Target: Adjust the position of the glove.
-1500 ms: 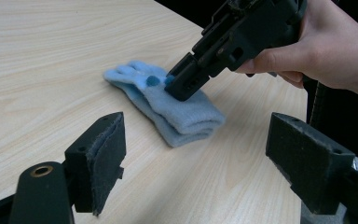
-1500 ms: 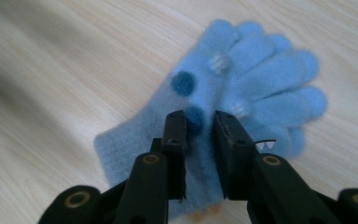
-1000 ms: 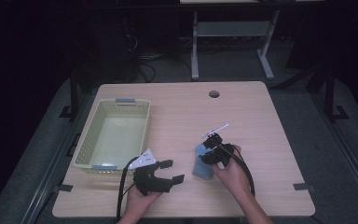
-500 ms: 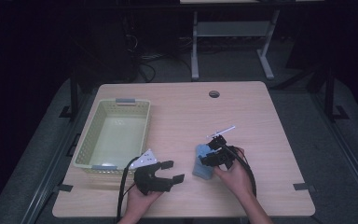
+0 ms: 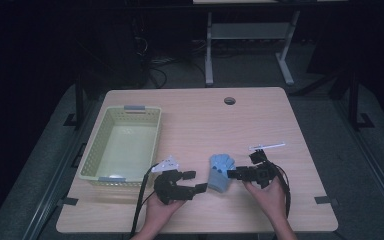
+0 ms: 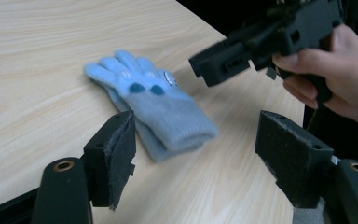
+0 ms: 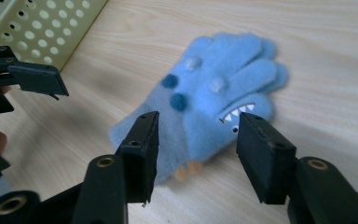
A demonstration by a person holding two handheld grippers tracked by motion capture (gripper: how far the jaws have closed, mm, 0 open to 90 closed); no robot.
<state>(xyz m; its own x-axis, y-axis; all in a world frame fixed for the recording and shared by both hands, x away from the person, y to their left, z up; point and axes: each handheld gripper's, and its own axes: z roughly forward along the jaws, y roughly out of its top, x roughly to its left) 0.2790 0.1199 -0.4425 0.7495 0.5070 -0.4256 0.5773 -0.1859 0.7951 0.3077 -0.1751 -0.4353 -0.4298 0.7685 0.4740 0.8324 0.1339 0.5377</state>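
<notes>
High view: both tongs parted around a blue glove on the desk.

My right tongs [image 5: 236, 174] had just been opening, jaws released with nothing pressed between them, their tips hanging just over the glove's [image 5: 221, 172] palm side, as the right gripper view showed. My left tongs [image 5: 192, 181] had just been closing a little yet stood apart and empty, aimed at the glove's cuff from just beside it. The glove lay flat near the desk's [image 5: 195, 115] front edge, between my hands, well apart from the pale green basket [image 5: 91, 150] at the left; a thin white stick [image 5: 267, 146] lay beyond my right hand. I judged the risk to be pinching only a fold of the fuzzy knit, so it slid free, or my two tongs knocking together over so small a thing.
</notes>
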